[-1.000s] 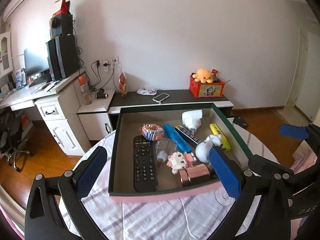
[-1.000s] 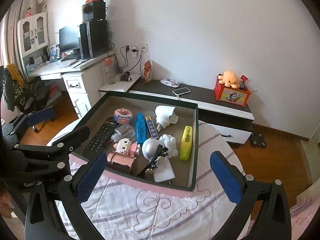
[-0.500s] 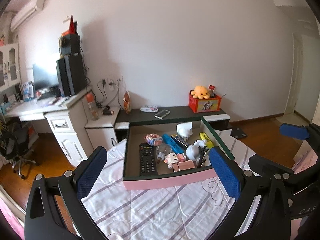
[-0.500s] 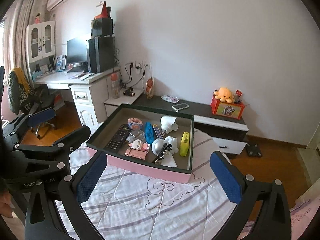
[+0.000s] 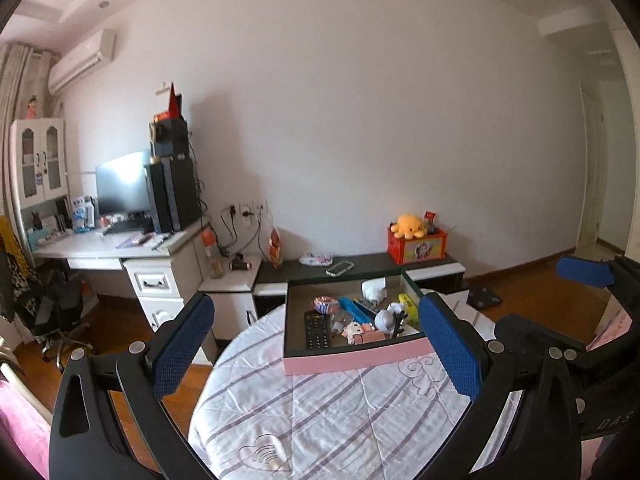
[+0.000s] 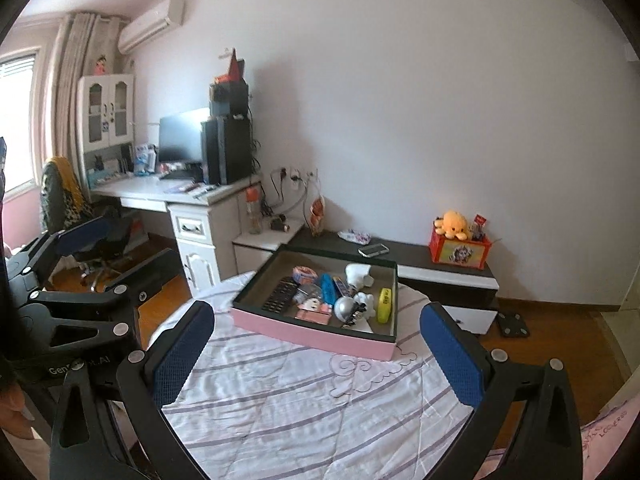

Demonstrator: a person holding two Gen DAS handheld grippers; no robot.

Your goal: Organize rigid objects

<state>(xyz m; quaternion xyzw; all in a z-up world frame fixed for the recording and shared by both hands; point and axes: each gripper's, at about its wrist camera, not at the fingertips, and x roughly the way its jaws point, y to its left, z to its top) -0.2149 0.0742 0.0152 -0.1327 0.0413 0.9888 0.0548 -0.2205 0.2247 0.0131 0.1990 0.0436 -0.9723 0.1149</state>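
Round table [image 5: 320, 412] under a striped white cloth, ahead of both tools. Left wrist view: left tool [image 5: 316, 348] spread wide, empty; pink-fronted box [image 5: 356, 360] straight ahead, black remote [image 5: 317, 330] lying lengthwise away from the tool, right tool [image 5: 584, 276] off to the right. Right wrist view: right tool [image 6: 320, 352] wide, empty; box [image 6: 312, 332] skewed, yellow bar [image 6: 385, 305] near its right wall pointing away; window [image 6: 16, 120] seen only here.

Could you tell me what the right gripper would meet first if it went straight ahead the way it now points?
Most likely the pink box on the cloth-covered table. The open right gripper points at its near wall, with only bare cloth before it. Depth is hard to judge through the fisheye.
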